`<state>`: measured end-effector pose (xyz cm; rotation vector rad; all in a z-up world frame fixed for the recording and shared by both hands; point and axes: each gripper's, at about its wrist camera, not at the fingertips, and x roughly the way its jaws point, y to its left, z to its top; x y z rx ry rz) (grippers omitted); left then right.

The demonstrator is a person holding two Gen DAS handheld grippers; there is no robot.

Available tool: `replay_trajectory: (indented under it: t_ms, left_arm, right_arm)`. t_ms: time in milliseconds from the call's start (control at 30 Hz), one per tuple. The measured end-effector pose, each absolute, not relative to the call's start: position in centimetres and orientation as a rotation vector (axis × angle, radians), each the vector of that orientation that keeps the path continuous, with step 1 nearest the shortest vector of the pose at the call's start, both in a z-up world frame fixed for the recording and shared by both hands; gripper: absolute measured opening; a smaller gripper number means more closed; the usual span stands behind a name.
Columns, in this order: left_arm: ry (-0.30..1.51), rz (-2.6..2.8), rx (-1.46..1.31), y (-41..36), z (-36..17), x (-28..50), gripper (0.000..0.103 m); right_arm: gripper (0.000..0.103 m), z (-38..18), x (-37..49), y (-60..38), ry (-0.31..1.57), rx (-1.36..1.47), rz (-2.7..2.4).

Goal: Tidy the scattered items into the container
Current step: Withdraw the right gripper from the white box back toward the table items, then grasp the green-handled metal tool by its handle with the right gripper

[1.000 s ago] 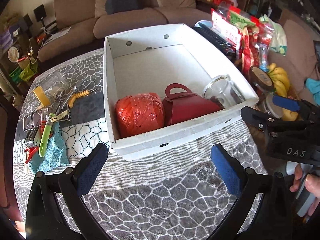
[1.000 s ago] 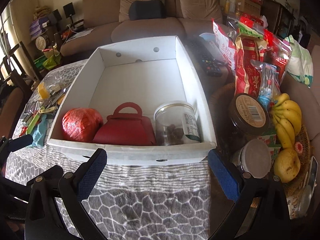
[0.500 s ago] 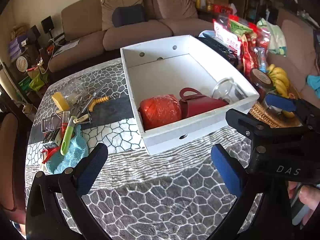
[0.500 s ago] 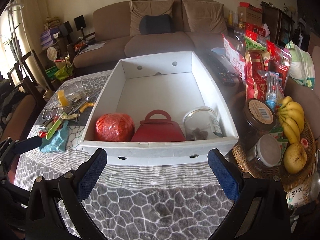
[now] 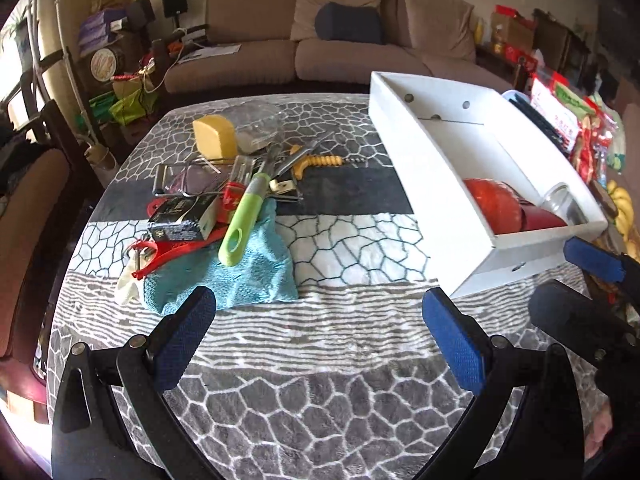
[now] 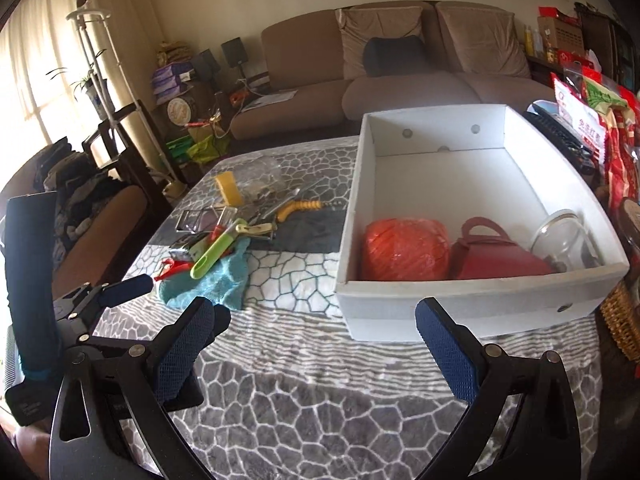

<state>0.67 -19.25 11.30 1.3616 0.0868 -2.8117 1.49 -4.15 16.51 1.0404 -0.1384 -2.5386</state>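
A white cardboard box (image 6: 476, 308) (image 5: 424, 184) on the patterned table holds an orange twine ball (image 6: 404, 250), a dark red pouch (image 6: 496, 258) and a glass jar (image 6: 568, 240). A pile of loose items lies left of it: a blue cloth (image 5: 244, 276), a green-handled tool (image 5: 244, 220), a yellow block (image 5: 214, 136), a corkscrew (image 5: 320, 160), a red peeler (image 5: 160, 254) and a dark packet (image 5: 184, 220). My left gripper (image 5: 320, 344) is open and empty, just short of the cloth. My right gripper (image 6: 316, 352) is open and empty, before the box's near wall.
Snack bags (image 6: 600, 120), a wicker basket (image 6: 620, 320) and bananas (image 5: 622, 204) crowd the right side of the box. A brown sofa (image 6: 400, 68) stands behind the table. A chair (image 6: 100, 216) sits at the left edge.
Both grippers have pulled back from the box and swung left. The pile of loose items has come to the centre of the left wrist view. Both stay open and empty.
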Motion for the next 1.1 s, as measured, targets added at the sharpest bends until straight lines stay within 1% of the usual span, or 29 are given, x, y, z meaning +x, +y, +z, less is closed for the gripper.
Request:
replay_trajectory:
  t_ms: [100, 167, 267, 367, 533, 633, 800, 867, 967, 1033, 1067, 1100]
  left_arm:
    - [0.246, -2.760, 1.392, -23.4, 10.1, 0.0, 0.103]
    - [0.359, -2.745, 1.402, -25.9, 9.5, -0.5, 0.103]
    - [0.422, -2.685, 1.377, -29.0, 9.0, -0.6, 0.103]
    - [0.564, -2.673, 1.351, -31.6, 9.1, -0.3, 0.103]
    - [0.730, -2.620, 1.299, -34.7, 9.4, 0.2, 0.103]
    - [0.824, -2.576, 1.273, -36.4, 9.4, 0.5, 0.103]
    - [0.976, -2.544, 1.215, -38.6, 9.5, 1.4, 0.103]
    - [1.012, -2.520, 1.216, -39.2, 9.2, 1.6, 0.103]
    - [1.089, -2.495, 1.215, -39.8, 8.6, 1.6, 0.103]
    - [1.104, -2.493, 1.209, -39.9, 8.6, 1.5, 0.103]
    - [1.102, -2.497, 1.205, -39.9, 8.7, 1.4, 0.103]
    - [1.097, -2.503, 1.205, -39.8, 8.8, 1.3, 0.103]
  right_arm:
    - [0.103, 16.3, 1.1, -6.6, -0.079, 1.017, -2.495]
    - [0.103, 16.1, 0.7, -7.9, -0.073, 0.998, -2.459]
    - [0.103, 15.3, -0.1, -9.5, -0.092, 1.006, -2.400]
    - [0.103, 14.3, -0.6, -10.5, -0.159, 1.040, -2.323]
    - [0.103, 13.9, -0.6, -11.4, -0.276, 1.037, -2.248]
    - [0.103, 13.5, -0.4, -12.3, -0.314, 1.088, -2.231]
    - [0.103, 13.7, -0.2, -15.0, -0.223, 1.025, -2.223]
    - [0.103, 13.5, -1.6, -15.9, -0.260, 1.021, -2.197]
    - [0.102, 12.5, -5.0, -17.2, -0.366, 1.064, -2.161]
    - [0.095, 11.6, -7.5, -17.9, -0.452, 1.102, -2.145]
    - [0.093, 11.1, -8.7, -18.2, -0.492, 1.125, -2.134]
    - [0.087, 10.6, -9.8, -18.6, -0.521, 1.152, -2.127]
